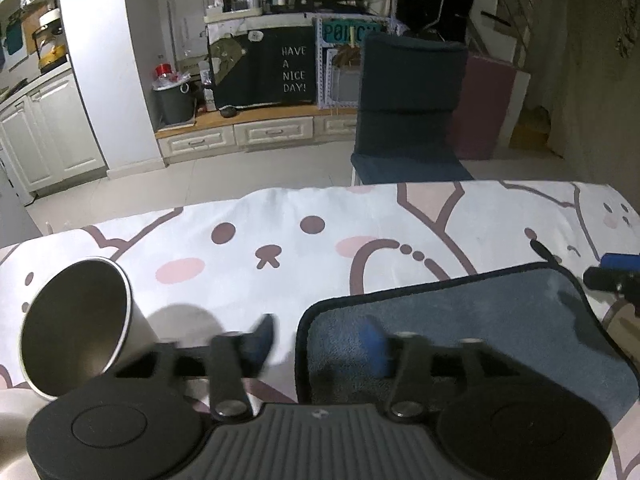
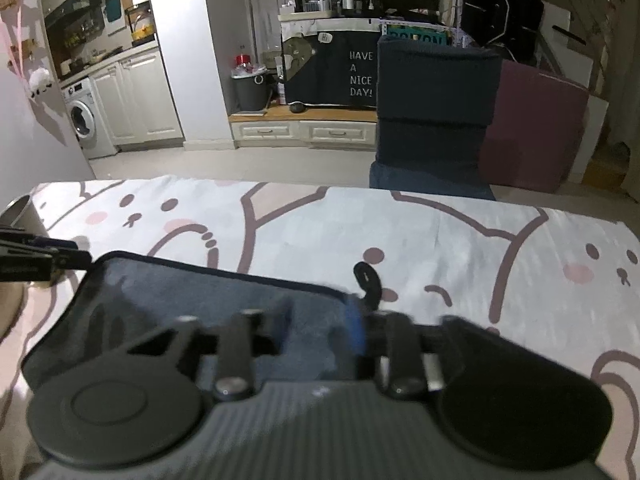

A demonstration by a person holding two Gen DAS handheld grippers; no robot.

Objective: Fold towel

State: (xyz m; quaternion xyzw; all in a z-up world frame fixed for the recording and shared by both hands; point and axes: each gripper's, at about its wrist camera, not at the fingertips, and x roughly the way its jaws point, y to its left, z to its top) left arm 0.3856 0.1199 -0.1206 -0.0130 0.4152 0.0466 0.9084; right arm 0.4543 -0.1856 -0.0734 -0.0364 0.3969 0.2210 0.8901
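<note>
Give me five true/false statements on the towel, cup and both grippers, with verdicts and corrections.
1. The towel is blue-grey with dark edging. True.
2. The metal cup stands on the towel. False: it is on the cartoon-print cloth, beside the towel and apart from it.
3. The left gripper is open, with one fingertip over the towel and one over the cloth. True.
4. The towel's hanging loop is at its corner nearer the cup. False: it is at the corner on the far side from the cup.
5. The right gripper is shut on the towel. False: its jaws are apart, over the towel.
</note>
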